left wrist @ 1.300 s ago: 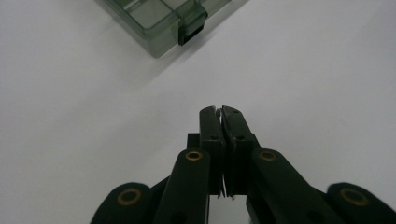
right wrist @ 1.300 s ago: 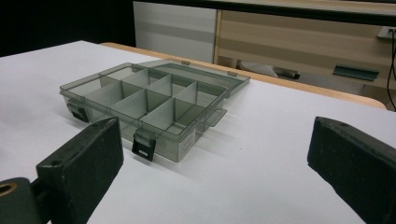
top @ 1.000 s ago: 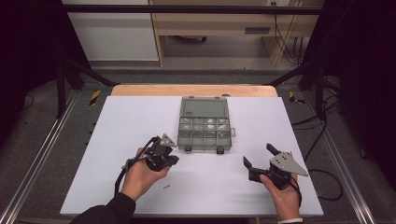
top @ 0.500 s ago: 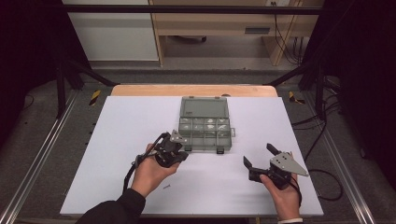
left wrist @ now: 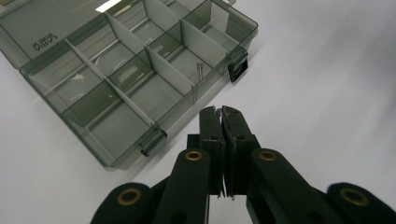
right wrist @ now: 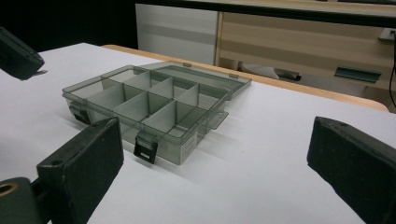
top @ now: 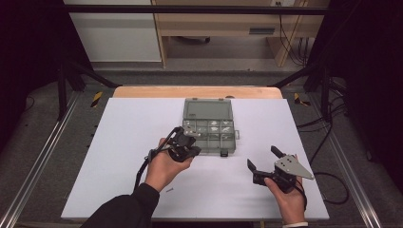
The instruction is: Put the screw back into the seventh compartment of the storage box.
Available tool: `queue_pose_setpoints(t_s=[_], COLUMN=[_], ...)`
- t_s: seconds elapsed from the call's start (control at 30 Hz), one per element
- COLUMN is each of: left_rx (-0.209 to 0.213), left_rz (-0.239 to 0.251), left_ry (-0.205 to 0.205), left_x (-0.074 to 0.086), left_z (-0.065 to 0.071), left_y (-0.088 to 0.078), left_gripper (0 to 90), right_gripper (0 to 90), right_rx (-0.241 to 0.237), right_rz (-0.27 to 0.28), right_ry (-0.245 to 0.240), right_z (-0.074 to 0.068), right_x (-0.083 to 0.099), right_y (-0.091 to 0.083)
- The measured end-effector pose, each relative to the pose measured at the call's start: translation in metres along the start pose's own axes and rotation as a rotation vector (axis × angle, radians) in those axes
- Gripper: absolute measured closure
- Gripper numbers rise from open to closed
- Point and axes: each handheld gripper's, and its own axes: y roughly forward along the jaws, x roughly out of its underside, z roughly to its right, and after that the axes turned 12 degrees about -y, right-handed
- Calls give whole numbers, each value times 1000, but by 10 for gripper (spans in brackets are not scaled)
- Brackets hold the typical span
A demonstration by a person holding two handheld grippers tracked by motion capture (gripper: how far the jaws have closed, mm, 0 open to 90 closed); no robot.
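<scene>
A smoky clear organizer box [top: 205,151] sits mid-table, its lid [top: 207,110] laid open behind it. My left gripper [top: 189,141] hovers at the box's front left corner, jaws shut. In the left gripper view the left gripper [left wrist: 220,111] pinches a tiny pale piece [left wrist: 218,108] at the tips, too small to identify, just off the box [left wrist: 122,159]. One compartment holds a small pin [left wrist: 200,69]. My right gripper [top: 265,159] rests low at the front right, open and empty; in the right gripper view the right gripper [right wrist: 217,177] faces the box [right wrist: 187,148].
A tiny screw-like bit [top: 169,190] lies on the white table top [top: 119,142] near the front, beside the left forearm. Two black latches [left wrist: 238,71] hang on the box's front wall. Metal rails [top: 43,156] run along both table sides.
The left hand has carried its shut gripper up and to the right, from the open table to the box's front left corner. The right hand has stayed put.
</scene>
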Motion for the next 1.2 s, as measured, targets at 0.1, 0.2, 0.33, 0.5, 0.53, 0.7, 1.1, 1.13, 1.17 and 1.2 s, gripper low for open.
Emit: queue_pose_setpoints(t_s=[0.1,0.2,0.33,0.5,0.53,0.7,1.1,1.13,1.17,1.2], left_rx=[3,0,-7,-2,-1,-1,1,4,-6,-21], left_rz=[10,4,12,23,19,32,68,78,91,102], left_ry=[3,3,-9,-24,-22,-40,-29,-24,-13,6], left_x=[-4,-6,-7,-9,-10,-18,-39,-39,-39,-39], left_z=[1,2,2,3,3,1,2,2,2,2], left_y=[4,10,17,25,27,37,74,75,75,72], left_gripper=[881,881,881,881,881,881,872,841,795,776], right_gripper=[37,37,38,43,43,42,41,40,40,39], right_rx=[0,-2,-3,15,14,5,-1,-2,-4,-3], right_rz=[1,1,6,18,15,11,21,21,21,21], right_ry=[2,4,3,5,7,3,1,-1,-2,-1], right_z=[1,1,1,3,2,2,3,3,3,4], right_x=[0,0,-1,-3,-3,-2,-3,-3,-2,-2], right_y=[0,0,0,0,0,1,1,1,1,2])
